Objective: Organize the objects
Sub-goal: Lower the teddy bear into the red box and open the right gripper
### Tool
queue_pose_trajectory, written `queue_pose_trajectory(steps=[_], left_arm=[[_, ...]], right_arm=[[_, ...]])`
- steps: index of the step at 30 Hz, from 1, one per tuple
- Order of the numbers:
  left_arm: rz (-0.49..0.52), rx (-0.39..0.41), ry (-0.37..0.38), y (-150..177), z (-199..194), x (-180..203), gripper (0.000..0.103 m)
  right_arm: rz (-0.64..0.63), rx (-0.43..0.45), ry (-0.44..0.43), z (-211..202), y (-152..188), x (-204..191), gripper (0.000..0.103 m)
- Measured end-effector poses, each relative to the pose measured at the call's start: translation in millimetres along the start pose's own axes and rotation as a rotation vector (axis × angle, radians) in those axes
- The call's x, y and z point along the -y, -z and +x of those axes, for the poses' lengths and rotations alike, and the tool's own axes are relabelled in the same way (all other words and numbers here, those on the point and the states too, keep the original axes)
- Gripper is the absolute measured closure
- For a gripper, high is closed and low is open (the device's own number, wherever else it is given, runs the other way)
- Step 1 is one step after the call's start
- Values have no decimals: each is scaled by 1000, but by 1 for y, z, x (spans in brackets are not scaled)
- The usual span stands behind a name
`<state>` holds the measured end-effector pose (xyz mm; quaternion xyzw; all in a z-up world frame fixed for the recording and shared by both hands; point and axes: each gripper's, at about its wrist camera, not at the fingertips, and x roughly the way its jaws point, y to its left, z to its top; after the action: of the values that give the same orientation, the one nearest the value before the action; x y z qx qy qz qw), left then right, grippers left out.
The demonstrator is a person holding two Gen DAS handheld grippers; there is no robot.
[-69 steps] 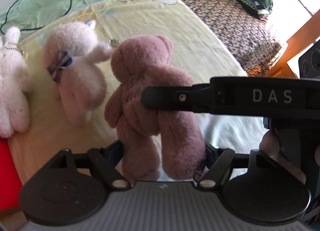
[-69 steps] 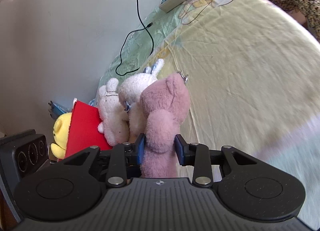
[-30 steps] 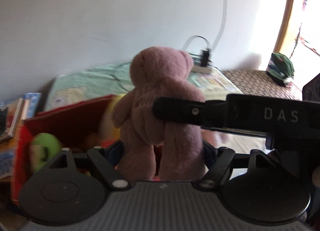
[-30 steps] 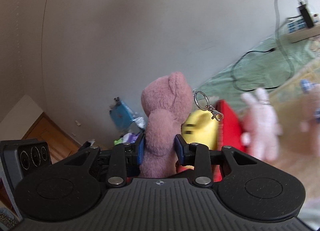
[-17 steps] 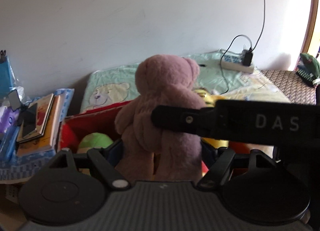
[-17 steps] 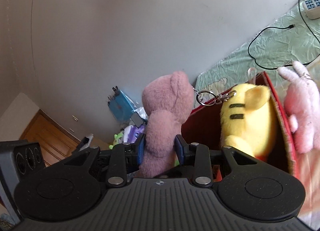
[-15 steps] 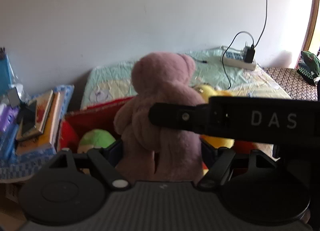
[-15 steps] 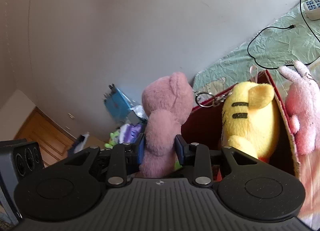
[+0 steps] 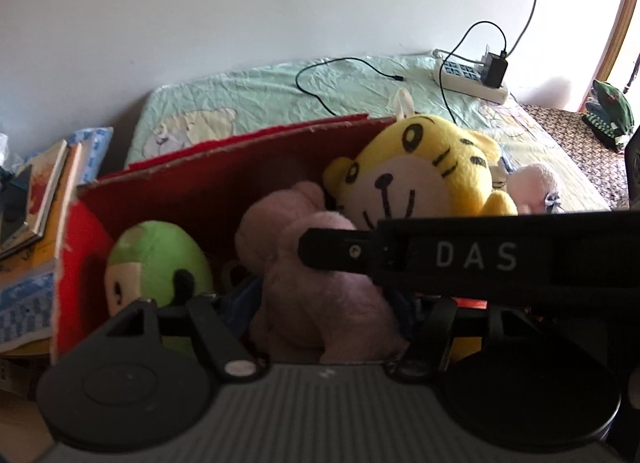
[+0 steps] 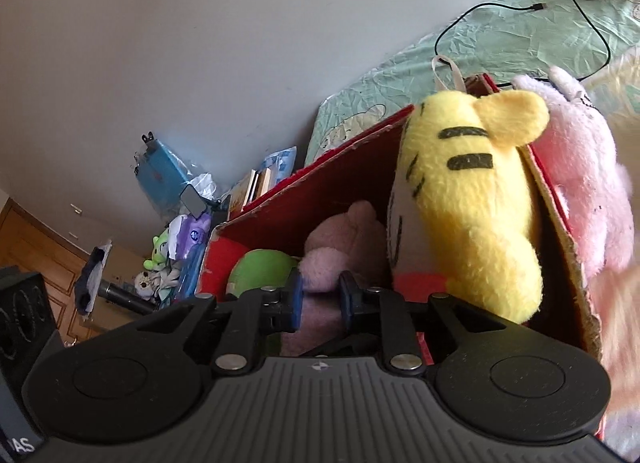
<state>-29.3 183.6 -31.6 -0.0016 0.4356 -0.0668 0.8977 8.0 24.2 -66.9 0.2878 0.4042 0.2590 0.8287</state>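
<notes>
A pink plush bear (image 9: 320, 295) lies inside the red cardboard box (image 9: 240, 151), between a green plush (image 9: 160, 259) and a yellow tiger plush (image 9: 420, 179). My left gripper (image 9: 322, 299) is shut on the bear's lower body, its blue pads wide apart against both sides. The right gripper's black finger (image 9: 340, 251) crosses in from the right onto the bear. In the right wrist view my right gripper (image 10: 320, 297) is shut on the bear (image 10: 340, 239), low in the box (image 10: 320, 179) beside the tiger (image 10: 460, 199) and the green plush (image 10: 260, 267).
A pale pink rabbit plush (image 10: 580, 167) leans on the outside of the box's right wall. Books (image 9: 36, 191) are stacked left of the box. A power strip (image 9: 468, 79) and a black cable (image 9: 340, 63) lie on the green sheet behind. Clutter (image 10: 188, 239) sits by the wall.
Both grippers carried the pink bear from the bed over the red box and lowered it. It now sits down among the green plush and the tiger.
</notes>
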Motion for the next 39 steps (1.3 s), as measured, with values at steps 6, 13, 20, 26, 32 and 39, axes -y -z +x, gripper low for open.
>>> queue_pose_trajectory(steps=[6, 13, 20, 26, 32, 39], left_arm=[[3, -19, 10, 3, 8, 1, 30], [-5, -52, 5, 2, 16, 4, 17], [-26, -78, -23, 1, 23, 4, 9], [-27, -79, -42, 1, 23, 6, 7], [-29, -79, -53, 1, 23, 7, 7], [-32, -85, -88, 3, 23, 10, 2]], right_arm=[[0, 4, 26, 4, -1, 5, 85], [19, 10, 61, -3, 0, 16, 85], [-64, 4, 96, 0, 4, 8, 85], [-106, -3, 115, 3, 6, 8, 84], [-111, -7, 116, 3, 5, 9, 84], [-122, -20, 121, 4, 6, 9, 84]])
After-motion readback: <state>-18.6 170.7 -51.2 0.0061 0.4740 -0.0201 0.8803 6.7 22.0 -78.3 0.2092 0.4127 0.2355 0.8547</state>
